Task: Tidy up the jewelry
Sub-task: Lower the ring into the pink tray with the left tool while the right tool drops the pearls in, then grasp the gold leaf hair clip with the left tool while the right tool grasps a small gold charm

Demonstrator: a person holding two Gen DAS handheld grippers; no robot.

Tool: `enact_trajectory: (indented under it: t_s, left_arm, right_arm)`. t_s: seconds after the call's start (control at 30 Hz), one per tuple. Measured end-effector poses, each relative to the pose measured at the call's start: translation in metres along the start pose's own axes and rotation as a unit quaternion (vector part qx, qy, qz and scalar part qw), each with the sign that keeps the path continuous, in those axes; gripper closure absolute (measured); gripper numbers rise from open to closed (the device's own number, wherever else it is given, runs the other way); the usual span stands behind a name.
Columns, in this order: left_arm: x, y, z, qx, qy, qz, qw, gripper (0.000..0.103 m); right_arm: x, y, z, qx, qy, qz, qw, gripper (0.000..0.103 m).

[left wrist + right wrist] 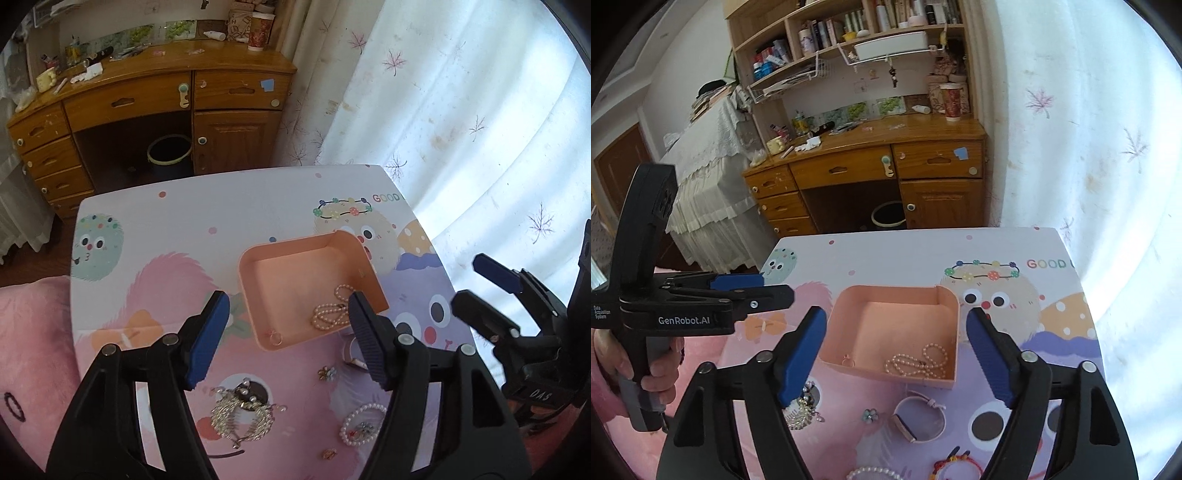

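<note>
here, above a small table (916,251) printed with cartoon monsters, a person holds 2 handheld grippers over a pink box (849,314) that is partly filled. the left gripper (288,332) hangs with its blue pads spread and nothing between them; the right gripper (897,354) stands wider still and is just as empty. a pearl necklace (918,363) lies coiled in the near right corner of the box, and a small ring (848,360) sits near its front left corner. the rest of the jewelry waits on the tabletop in front of the box: a gold comb-like hair piece (240,417) beside a dark beaded ornament (251,393), a small flower earring (870,414), a bangle watch (919,417), a pearl bracelet (360,424) and a red woven bracelet (956,465). a hand (655,373) grips the left tool's handle at the frame's edge.

the sorting looks only begun, with 2 pieces boxed and at least 6 outside. the risks lie in the small, flat pieces: wide pads may slide off the flower earring or push it across the slick tabletop toward the edge. the loose pearl bracelet could slip from a shallow pinch, and the light box, which sits unanchored, could shift if a finger clips its front wall.
</note>
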State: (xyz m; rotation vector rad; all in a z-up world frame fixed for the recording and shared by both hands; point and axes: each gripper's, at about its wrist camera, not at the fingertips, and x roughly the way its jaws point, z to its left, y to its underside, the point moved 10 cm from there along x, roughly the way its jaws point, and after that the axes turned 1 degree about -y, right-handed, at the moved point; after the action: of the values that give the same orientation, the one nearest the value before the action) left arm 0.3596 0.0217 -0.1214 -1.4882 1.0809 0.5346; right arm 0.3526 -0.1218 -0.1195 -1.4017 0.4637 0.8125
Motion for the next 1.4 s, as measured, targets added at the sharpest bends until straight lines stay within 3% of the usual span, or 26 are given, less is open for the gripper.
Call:
enact_trajectory:
  t_s: [0.2,0.4,0.7,0.83,1.0,1.1,1.17,1.3,1.4]
  left_arm:
    - [-0.039,0.026,0.017,0.008,0.002,-0.004,1.0000,0.038]
    - [-0.080,0.063,0.037,0.033,0.004,-0.007,0.9994,0.033]
    - [-0.106,0.132,0.061,0.069,-0.012,0.026,0.9972,0.031]
    - [-0.106,0.157,0.063,0.063,-0.004,0.045,0.9970,0.031]
    - [-0.097,0.181,0.056,0.071,-0.006,0.076,0.9945,0.031]
    - [-0.085,0.191,0.051,0.066,-0.007,0.099,0.9929,0.031]
    - [-0.076,0.195,0.048,0.068,-0.011,0.111,0.9915,0.031]
    - [-0.056,0.204,0.046,0.078,-0.027,0.138,0.9870,0.031]
    - [-0.038,0.210,0.045,0.074,-0.035,0.168,0.9824,0.030]
  right_arm:
    - [-0.041,0.029,0.002,0.070,0.023,-0.001,0.997,0.016]
    - [-0.080,0.091,0.004,0.186,0.050,0.018,0.981,0.013]
    - [-0.111,0.195,0.008,0.375,0.049,0.067,0.923,0.013]
    - [-0.113,0.233,0.017,0.443,0.040,0.100,0.890,0.013]
    - [-0.097,0.265,0.030,0.488,0.011,0.141,0.862,0.015]
    - [-0.080,0.282,0.044,0.509,-0.011,0.160,0.846,0.024]
    - [-0.069,0.289,0.051,0.510,-0.014,0.170,0.843,0.030]
    - [-0.040,0.302,0.055,0.464,0.027,0.208,0.861,0.045]
    - [-0.022,0.300,0.055,0.448,0.026,0.213,0.868,0.056]
